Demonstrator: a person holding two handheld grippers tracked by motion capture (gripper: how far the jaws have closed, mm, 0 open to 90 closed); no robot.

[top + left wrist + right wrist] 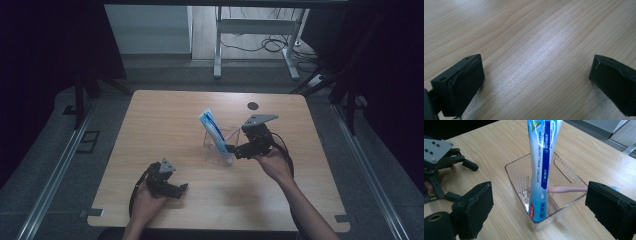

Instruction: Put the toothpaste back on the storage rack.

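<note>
A clear plastic container [220, 150] [516, 177] stands mid-table. A blue-and-white toothpaste tube [212, 127] [542, 167] stands in it, leaning toward the far left. A pink toothbrush [566, 189] lies across the container's inside, and its far end passes behind one jaw in the right gripper view. My right gripper [237, 150] [539, 195] is open just to the right of the container, with its jaws either side of it and holding nothing. My left gripper [180, 190] [536, 70] [461, 180] rests open on the bare wood near the front left.
The wooden table [165, 125] has a small black round mark [253, 105] near its far edge. Beyond it are white table legs [218, 45] and cables [270, 45] on the floor. Dark curtains flank both sides.
</note>
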